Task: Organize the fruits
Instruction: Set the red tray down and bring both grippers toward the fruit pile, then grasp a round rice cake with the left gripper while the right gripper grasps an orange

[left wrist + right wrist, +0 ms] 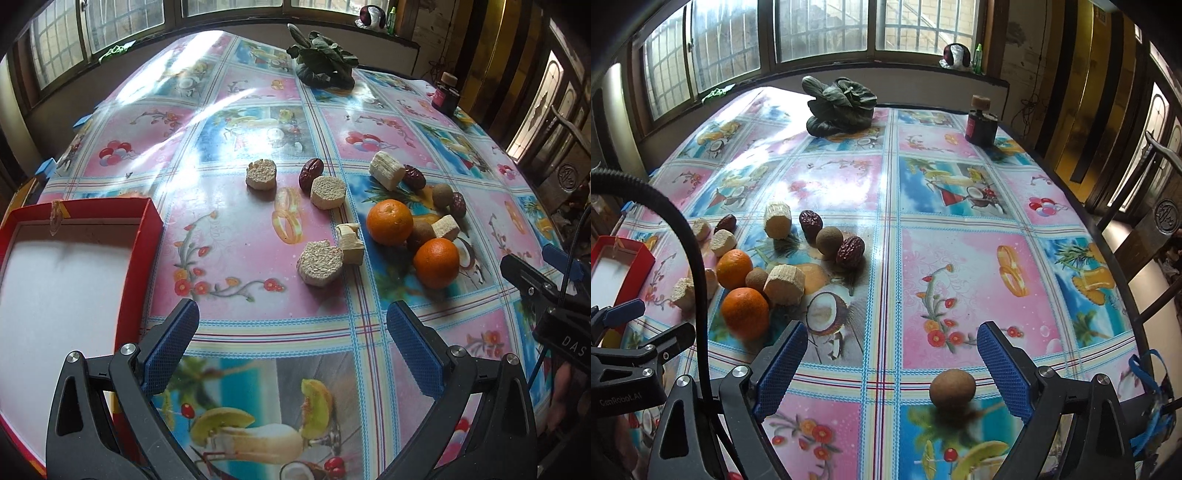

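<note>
Two oranges (389, 221) (436, 262) lie in a cluster with brown longans (442, 194), red dates (311, 173) and several pale sugarcane chunks (320, 266) on the patterned tablecloth. My left gripper (293, 336) is open and empty, hovering short of the chunks. My right gripper (892, 354) is open; a single longan (952, 388) lies on the cloth between its fingers, nearer the right one. The cluster shows at the left of the right wrist view, with an orange (745, 312) closest.
An open red box (142, 236) with a white inside sits at the left. A leafy green vegetable (321, 61) and a dark jar (446, 94) stand at the table's far end. Windows run behind; a chair (1160, 206) stands at the right.
</note>
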Demonstrator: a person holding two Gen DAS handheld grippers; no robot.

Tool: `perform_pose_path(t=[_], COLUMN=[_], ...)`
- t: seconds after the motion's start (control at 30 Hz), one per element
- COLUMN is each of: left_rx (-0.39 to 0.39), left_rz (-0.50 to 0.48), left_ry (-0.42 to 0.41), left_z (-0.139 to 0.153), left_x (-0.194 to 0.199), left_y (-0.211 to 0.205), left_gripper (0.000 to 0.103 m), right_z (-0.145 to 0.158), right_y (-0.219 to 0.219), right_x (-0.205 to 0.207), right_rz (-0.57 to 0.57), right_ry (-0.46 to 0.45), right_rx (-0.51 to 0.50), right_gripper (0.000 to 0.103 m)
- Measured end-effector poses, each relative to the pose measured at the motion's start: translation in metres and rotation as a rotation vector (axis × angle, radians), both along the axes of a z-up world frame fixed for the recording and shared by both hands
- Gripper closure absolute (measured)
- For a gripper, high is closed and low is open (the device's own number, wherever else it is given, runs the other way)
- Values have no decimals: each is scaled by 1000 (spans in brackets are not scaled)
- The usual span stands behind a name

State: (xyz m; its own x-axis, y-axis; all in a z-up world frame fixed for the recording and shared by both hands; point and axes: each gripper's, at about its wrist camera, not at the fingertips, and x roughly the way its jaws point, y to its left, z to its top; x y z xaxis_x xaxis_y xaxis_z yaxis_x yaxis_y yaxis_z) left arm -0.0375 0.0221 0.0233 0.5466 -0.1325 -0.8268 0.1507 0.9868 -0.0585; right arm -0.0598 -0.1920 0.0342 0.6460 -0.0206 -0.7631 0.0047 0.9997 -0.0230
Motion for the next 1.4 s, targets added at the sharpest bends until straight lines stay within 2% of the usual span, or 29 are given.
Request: perform_pose_path(t=[0.13,0.3,0.47,0.6,0.97,1.4], left_rx=[-42,-62,-41,-20,50,45], left_rz=[-42,-33,-43,-69,-66,-68], left_ry=[-21,-40,-49,-37,-69,-52], left_z=[13,23,21,15,16,8], left_x=[-18,-26,-23,-18,-9,3], left_y=[10,19,15,7,-7,-8], left_gripper=[1,1,1,3,3,3], right_z=[17,27,25,21,14,7], right_y=[-8,-10,-6,1,14,22], right_x=[-15,-28,-33,-35,-31,-24], right_rz=[9,26,62,89,135,149], right_ry=[-39,-76,-63,-49,-30,-12], right_rx=[30,59,112,126,140,122], right_gripper=[10,10,10,17,17,17])
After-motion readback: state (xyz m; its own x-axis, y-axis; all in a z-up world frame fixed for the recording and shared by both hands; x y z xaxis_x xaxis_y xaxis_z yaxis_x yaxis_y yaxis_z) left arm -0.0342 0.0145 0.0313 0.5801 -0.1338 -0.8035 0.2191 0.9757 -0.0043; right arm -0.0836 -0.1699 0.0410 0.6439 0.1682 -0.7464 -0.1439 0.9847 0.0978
